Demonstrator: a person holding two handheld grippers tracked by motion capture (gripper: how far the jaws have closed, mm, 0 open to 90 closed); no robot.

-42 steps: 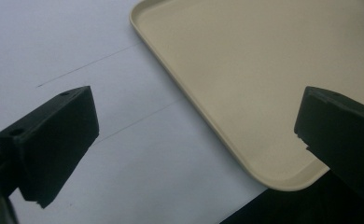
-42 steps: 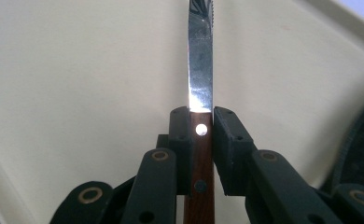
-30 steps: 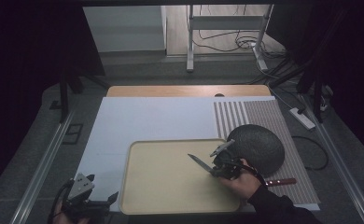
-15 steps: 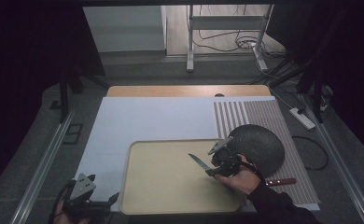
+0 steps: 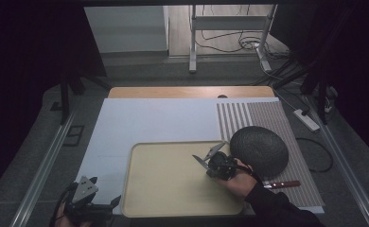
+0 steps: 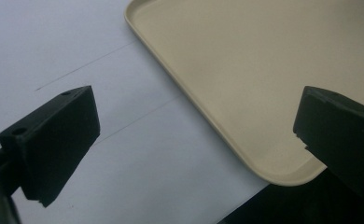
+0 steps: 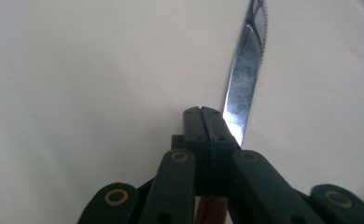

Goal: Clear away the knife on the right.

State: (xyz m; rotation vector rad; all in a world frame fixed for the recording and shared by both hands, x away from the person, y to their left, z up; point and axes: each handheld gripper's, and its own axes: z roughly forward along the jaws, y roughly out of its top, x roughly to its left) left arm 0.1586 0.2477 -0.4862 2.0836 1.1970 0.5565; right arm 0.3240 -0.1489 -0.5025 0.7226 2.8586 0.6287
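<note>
The right gripper (image 7: 202, 112) has just been closing, and its jaws now look pressed together on the steel serrated table knife with a reddish wooden handle (image 7: 245, 79). The handle passes beneath them, so the grip probably sits near the blade's root. The blade points out over the shallow beige plastic tray (image 5: 173, 184), low over its floor or resting on it. The step in hand seems to be taking or placing this knife; next comes a steady lift or release. The left gripper (image 6: 199, 135) hovers with jaws wide apart at the tray's near corner.
</note>
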